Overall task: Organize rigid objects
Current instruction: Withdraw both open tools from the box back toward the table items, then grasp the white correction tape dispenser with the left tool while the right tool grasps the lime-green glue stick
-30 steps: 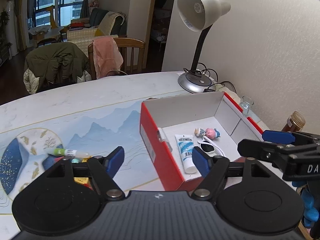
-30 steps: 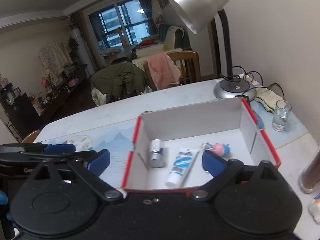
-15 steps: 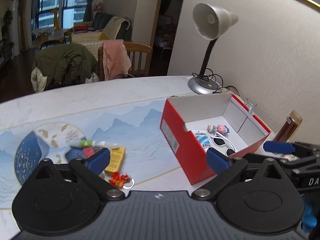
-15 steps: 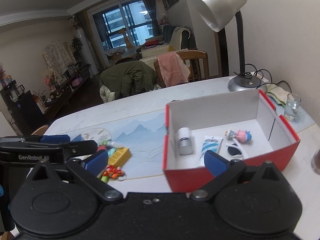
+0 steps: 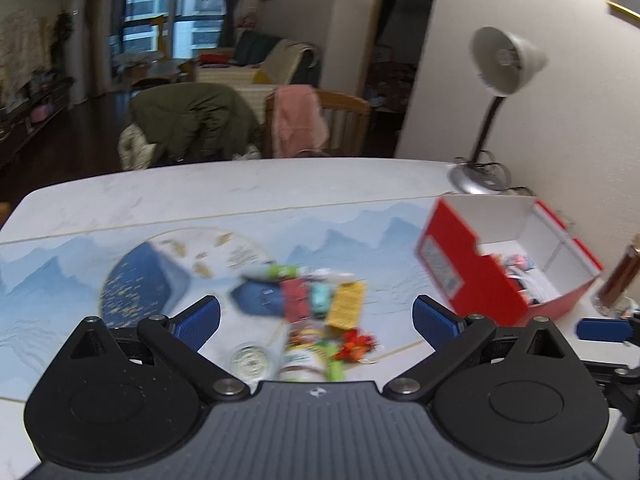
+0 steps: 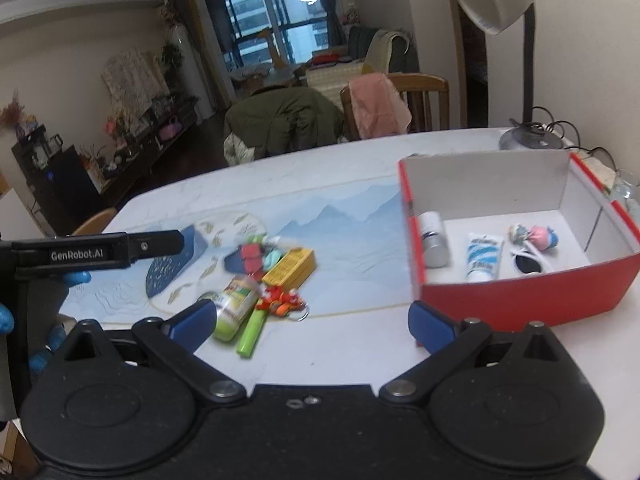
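The left gripper is hanging over the surface with its jaws spread wide and nothing between them; below the gap, a blurred cluster of small things is lying on the blue mountain-print mat. The right gripper is likewise standing wide and empty, pointing down at the same cluster from the other side.

In that cluster, a yellow box is lying flat beside a red block and a dark blue pouch. Just nearer the camera, a green-labelled bottle is lying on its side, touching a lime-green tube, and an orange-red keychain toy is resting beside them. A clear round lid or glass is showing near the left gripper's inner finger, too blurred to name further.

To the right, well apart from the cluster, a red cardboard box with a white interior is sitting open on the surface. Inside it, a silver-capped white bottle is lying by the left wall, a white and blue tube is beside it, white sunglasses are next, and a small pink figurine is lying behind the sunglasses.

A desk lamp is standing beyond the box near the wall. A blue-gloved hand is holding the left gripper's handle at the edge of the right wrist view.
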### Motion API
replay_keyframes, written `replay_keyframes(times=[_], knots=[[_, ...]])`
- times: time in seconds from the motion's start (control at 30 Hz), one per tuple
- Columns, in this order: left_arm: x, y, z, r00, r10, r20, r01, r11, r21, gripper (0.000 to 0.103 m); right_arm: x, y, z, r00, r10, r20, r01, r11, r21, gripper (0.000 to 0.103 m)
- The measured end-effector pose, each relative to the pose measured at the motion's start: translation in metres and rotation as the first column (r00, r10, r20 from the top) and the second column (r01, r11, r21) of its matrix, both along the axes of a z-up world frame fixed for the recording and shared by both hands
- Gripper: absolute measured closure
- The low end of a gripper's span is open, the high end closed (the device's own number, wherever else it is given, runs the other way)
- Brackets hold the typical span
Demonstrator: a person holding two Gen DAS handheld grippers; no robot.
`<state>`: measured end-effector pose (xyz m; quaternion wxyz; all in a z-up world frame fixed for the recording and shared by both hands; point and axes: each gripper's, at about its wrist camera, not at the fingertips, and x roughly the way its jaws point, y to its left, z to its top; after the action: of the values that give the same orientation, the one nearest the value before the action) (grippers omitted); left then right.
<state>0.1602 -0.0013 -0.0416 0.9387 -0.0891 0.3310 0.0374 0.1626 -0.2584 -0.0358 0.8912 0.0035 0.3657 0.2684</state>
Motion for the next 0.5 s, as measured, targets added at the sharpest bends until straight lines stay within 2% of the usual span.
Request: replay_keyframes(times=[0.13,0.23,0.5], knots=[[-0.002,0.021,-0.016,0.999,0.046,-0.010,-0.046,0.999,0.009,0.000,0.000,0.020,-0.010,1.000,0.022,-0.018,-0.023,0.999,-0.028,0.002],[-0.003,0.036,-0.030,0.998,0.051,-0.029,-0.051,0.999,-0.011,0.000,0.001,0.035,-0.018,0.998,0.045,-0.036,-0.046,0.998,-0.049,0.004],[-0.008,0.051,-0.076,0.991,0.059,-0.119,-0.056,0.998,0.030,0.000,0.007,0.071,-0.038,0.991,0.109,-0.075,-0.117,0.987,-0.109,0.009]])
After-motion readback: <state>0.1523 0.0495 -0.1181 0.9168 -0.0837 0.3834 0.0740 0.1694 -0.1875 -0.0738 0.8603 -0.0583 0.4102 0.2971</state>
